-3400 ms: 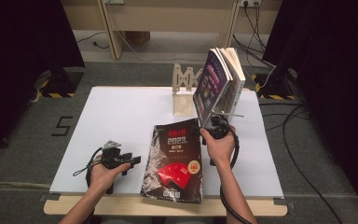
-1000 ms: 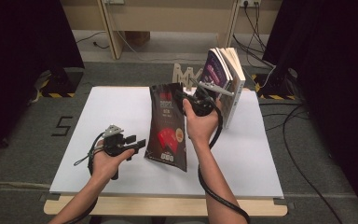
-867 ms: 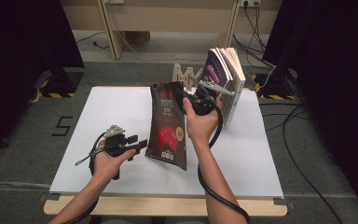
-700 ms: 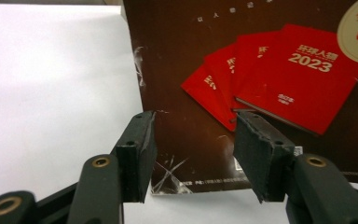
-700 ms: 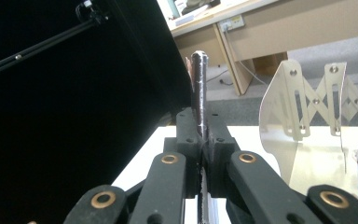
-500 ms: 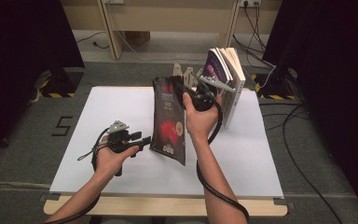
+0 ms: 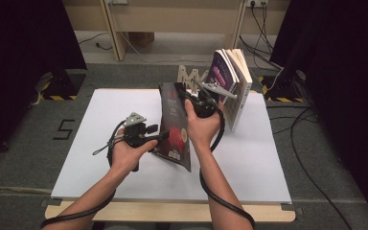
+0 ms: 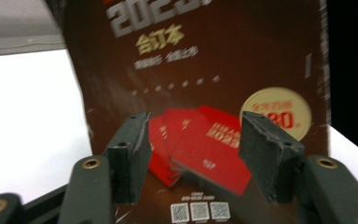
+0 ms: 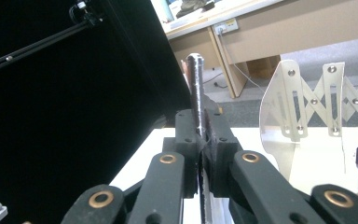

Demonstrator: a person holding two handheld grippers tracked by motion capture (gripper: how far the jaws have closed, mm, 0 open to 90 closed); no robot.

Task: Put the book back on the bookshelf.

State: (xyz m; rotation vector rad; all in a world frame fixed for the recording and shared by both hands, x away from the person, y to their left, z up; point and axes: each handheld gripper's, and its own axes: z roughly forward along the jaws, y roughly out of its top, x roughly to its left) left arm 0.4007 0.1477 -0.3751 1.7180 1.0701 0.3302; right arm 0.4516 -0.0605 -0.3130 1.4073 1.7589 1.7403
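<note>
Both forearms come in from the bottom of the high view, bare and angled inward. Left hand (image 7: 124,153) wraps its gripper from below; left gripper (image 7: 162,135) lies roughly level and points toward the right hand. In the left gripper view its pads (image 8: 129,154) stand well apart, jaws having just been opening, nothing pressed between them. Right hand (image 7: 202,125) is raised higher, wrist bent back; right gripper (image 7: 184,97) has its jaws pinched tight together, pads (image 9: 188,133) nearly meeting on a thin edge
</note>
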